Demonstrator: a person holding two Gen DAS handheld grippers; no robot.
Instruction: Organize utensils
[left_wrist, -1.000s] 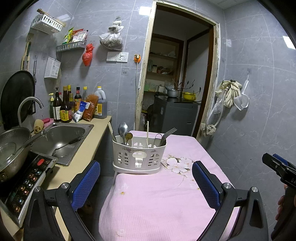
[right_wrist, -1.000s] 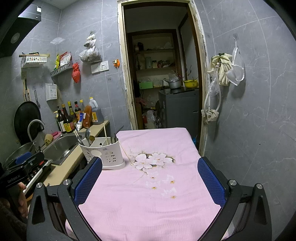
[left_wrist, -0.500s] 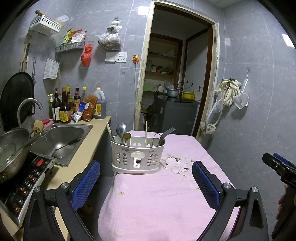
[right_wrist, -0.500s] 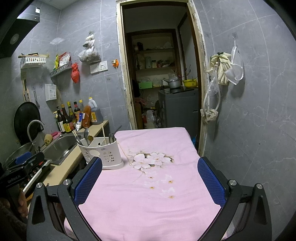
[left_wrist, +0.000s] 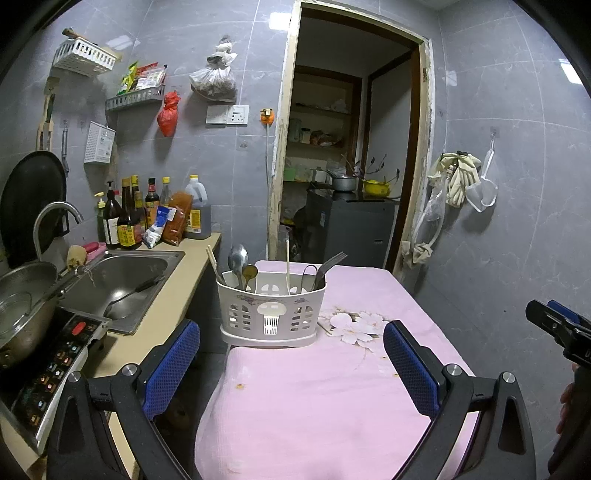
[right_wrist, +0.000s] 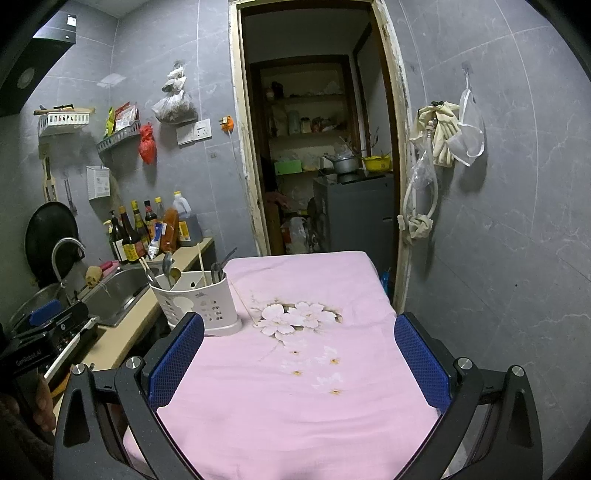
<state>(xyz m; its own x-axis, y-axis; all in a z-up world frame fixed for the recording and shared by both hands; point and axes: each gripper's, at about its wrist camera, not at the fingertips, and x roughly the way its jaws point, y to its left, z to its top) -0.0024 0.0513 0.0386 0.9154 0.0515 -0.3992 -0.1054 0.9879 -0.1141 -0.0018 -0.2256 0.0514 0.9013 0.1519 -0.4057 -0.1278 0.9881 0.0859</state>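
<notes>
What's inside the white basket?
The basket holds two spoons, a fork, tongs and chopsticks. Its wall hides their lower ends.

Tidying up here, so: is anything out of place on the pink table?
One chopstick lies loose on the tablecloth beside the utensil holder, while the other utensils stand inside it. Small brownish stains dot the cloth.

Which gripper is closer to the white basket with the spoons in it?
Left. The left gripper points straight at the white basket, open, just short of it. The right gripper is open too, off to the basket's right over the pink cloth.
</notes>
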